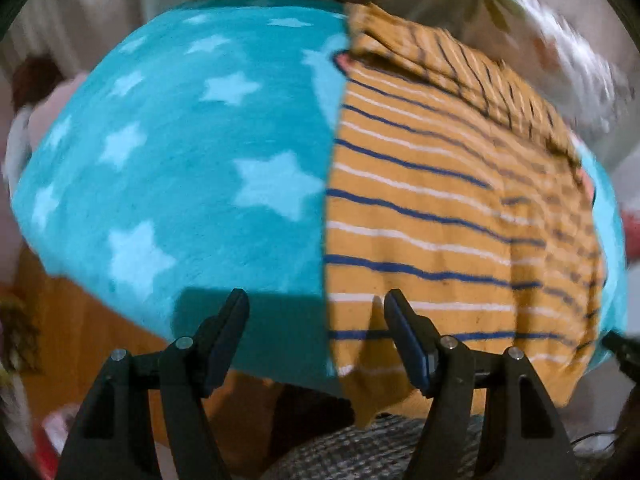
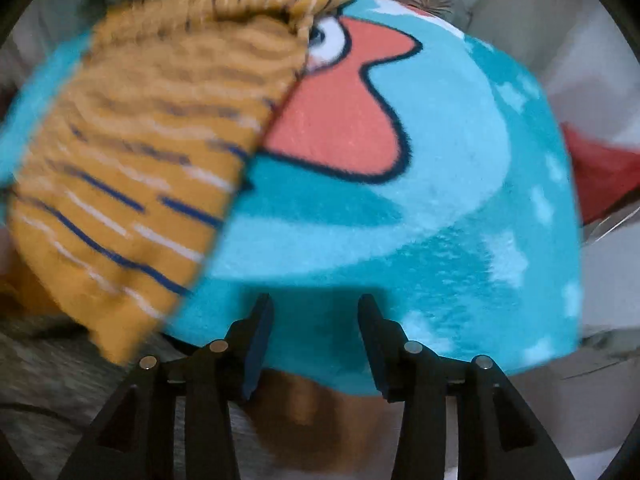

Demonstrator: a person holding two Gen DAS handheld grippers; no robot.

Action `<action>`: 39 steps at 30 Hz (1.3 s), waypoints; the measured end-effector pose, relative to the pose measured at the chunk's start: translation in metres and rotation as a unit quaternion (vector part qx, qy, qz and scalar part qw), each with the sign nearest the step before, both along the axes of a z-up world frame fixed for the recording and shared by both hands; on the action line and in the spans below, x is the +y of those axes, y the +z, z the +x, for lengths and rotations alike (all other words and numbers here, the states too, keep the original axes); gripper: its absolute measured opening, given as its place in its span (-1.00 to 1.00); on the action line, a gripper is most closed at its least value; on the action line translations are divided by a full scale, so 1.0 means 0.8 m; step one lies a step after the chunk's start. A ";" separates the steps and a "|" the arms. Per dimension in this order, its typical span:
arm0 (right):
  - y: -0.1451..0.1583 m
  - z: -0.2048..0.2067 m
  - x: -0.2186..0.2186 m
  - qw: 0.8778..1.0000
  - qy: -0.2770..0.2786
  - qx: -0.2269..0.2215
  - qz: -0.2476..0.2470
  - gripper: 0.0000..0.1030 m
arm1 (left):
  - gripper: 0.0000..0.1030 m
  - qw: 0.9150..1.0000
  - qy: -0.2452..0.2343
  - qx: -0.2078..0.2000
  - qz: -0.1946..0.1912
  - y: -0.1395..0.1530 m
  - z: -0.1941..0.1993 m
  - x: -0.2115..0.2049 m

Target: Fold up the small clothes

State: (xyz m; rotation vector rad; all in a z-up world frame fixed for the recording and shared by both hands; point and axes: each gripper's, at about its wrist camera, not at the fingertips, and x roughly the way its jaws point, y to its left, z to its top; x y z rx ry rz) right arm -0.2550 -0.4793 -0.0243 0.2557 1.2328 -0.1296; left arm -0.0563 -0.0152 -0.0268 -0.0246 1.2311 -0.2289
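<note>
Claws (image 1: 316, 308) (image 2: 316, 312) gaping wide, gripping nothing | shirt (image 1: 440, 208) lying ahead on blanket (image 1: 180, 160) | risk: pinching blanket too.

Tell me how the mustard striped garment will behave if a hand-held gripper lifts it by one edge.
The mustard striped garment is probably floppy: its near edge droops over the edge of the teal blanket, and its top is bunched in soft folds. It is likely light, being thin knit. It will probably not slide easily on the fuzzy fleece, so it may drag.
</note>
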 end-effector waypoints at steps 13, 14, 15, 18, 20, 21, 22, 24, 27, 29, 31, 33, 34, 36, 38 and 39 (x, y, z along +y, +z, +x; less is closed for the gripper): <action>-0.037 0.003 0.005 0.962 -0.014 -0.052 0.268 -0.02 | 0.51 0.991 0.026 0.047 -0.125 -0.024 -0.009 -0.022; -0.042 0.005 0.015 0.956 -0.013 -0.052 0.289 -0.02 | 0.51 0.990 0.020 0.050 -0.132 -0.024 -0.012 -0.026; -0.047 0.006 0.022 0.949 -0.011 -0.051 0.311 -0.02 | 0.51 0.989 0.013 0.054 -0.139 -0.025 -0.015 -0.030; -0.061 0.009 0.038 0.927 0.005 -0.035 0.374 -0.02 | 0.49 0.987 0.005 0.062 -0.151 -0.024 -0.027 -0.035; -0.067 0.009 0.049 0.917 0.019 -0.026 0.398 -0.02 | 0.48 0.984 0.008 0.070 -0.165 -0.026 -0.027 -0.034; -0.069 0.010 0.054 0.913 0.028 -0.022 0.406 -0.02 | 0.48 0.982 0.012 0.074 -0.172 -0.026 -0.029 -0.032; -0.069 0.012 0.061 0.912 0.036 -0.018 0.409 -0.02 | 0.44 0.982 0.015 0.076 -0.174 -0.027 -0.029 -0.030; -0.067 0.017 0.076 0.912 0.058 -0.009 0.407 -0.02 | 0.28 0.981 0.020 0.082 -0.176 -0.027 -0.029 -0.032; -0.065 0.028 0.098 0.915 0.104 0.012 0.389 -0.13 | -0.24 0.982 0.019 0.096 -0.161 -0.028 -0.029 -0.035; -0.067 0.032 0.111 0.917 0.131 0.026 0.376 -0.37 | -0.60 0.982 0.019 0.110 -0.155 -0.032 -0.028 -0.032; -0.062 0.035 0.116 0.919 0.150 0.028 0.364 -0.76 | -0.73 0.979 0.030 0.124 -0.159 -0.033 -0.026 -0.030; -0.049 0.039 0.117 0.923 0.169 0.016 0.346 -0.84 | -0.77 0.979 0.035 0.124 -0.157 -0.027 -0.025 -0.030; -0.042 0.040 0.115 0.923 0.176 0.010 0.342 -0.85 | -0.78 0.980 0.037 0.122 -0.155 -0.023 -0.025 -0.030; -0.024 0.048 0.112 0.922 0.182 -0.010 0.341 -0.86 | -0.79 0.979 0.042 0.117 -0.162 -0.008 -0.021 -0.031; -0.001 0.060 0.105 0.920 0.180 -0.035 0.345 -0.86 | -0.80 0.977 0.051 0.109 -0.175 0.009 -0.014 -0.032; 0.010 0.067 0.100 0.920 0.177 -0.048 0.347 -0.87 | -0.81 0.976 0.058 0.098 -0.185 0.022 -0.006 -0.030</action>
